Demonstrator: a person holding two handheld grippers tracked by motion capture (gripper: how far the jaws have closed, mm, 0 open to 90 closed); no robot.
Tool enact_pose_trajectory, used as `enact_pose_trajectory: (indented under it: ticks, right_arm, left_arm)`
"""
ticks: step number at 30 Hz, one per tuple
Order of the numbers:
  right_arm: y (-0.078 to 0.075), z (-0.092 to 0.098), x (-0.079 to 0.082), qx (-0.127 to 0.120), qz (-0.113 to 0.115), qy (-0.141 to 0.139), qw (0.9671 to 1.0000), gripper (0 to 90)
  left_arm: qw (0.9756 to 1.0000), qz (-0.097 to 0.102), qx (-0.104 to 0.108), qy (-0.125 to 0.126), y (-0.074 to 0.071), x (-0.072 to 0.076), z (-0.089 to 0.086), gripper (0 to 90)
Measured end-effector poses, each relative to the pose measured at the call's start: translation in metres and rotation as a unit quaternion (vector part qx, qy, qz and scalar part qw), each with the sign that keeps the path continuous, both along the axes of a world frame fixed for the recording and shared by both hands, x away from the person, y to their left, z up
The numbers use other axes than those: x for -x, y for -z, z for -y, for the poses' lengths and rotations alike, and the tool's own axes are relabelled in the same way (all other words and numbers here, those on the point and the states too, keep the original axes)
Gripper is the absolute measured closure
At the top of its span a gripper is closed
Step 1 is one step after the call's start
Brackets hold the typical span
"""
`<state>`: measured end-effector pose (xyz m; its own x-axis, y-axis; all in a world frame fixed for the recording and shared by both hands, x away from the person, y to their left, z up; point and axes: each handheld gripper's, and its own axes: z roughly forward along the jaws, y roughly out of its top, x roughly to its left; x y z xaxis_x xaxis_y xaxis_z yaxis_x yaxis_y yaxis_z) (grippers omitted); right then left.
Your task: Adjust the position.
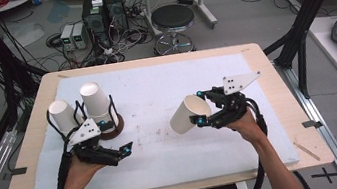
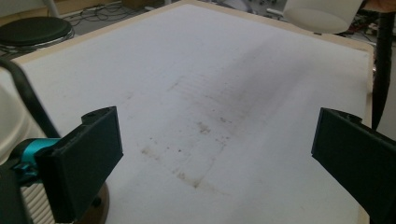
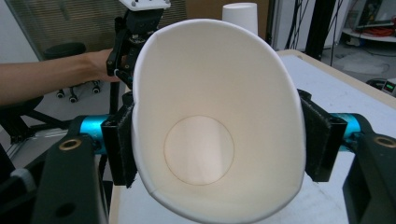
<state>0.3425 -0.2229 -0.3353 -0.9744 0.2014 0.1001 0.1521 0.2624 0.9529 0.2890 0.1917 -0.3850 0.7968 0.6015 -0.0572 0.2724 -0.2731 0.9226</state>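
A white paper cup [image 1: 187,114] lies on its side above the white mat, and my right gripper [image 1: 200,107] is shut on its rim. In the right gripper view the cup [image 3: 215,116] has its mouth towards the camera, and the two pads [image 3: 122,144] squeeze the rim into an oval. Two more cups [image 1: 96,103] [image 1: 62,115] stand upside down on a black wire rack with a round brown base [image 1: 114,131]. Just right of that base, low over the mat, my left gripper [image 1: 116,138] [image 2: 215,154] is open with nothing between its jaws.
A white foam mat [image 1: 155,84] covers the wooden table [image 1: 277,88]. A thin wooden stick [image 1: 306,150] lies near the front right corner. Beyond the far edge are a black stool [image 1: 173,20] and electronics [image 1: 104,13] on the floor. Black frame posts [image 1: 305,23] flank the table.
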Motion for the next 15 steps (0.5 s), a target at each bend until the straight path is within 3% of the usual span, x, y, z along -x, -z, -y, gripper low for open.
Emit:
enact_pose_trajectory:
  ticks: [15]
  right_arm:
    - [0.005,0.029,0.003,0.031,-0.003,0.04,0.9987,28.6]
  left_arm:
    - [0.9993,-0.004,0.003,-0.038,0.023,0.013,-0.02,1.7]
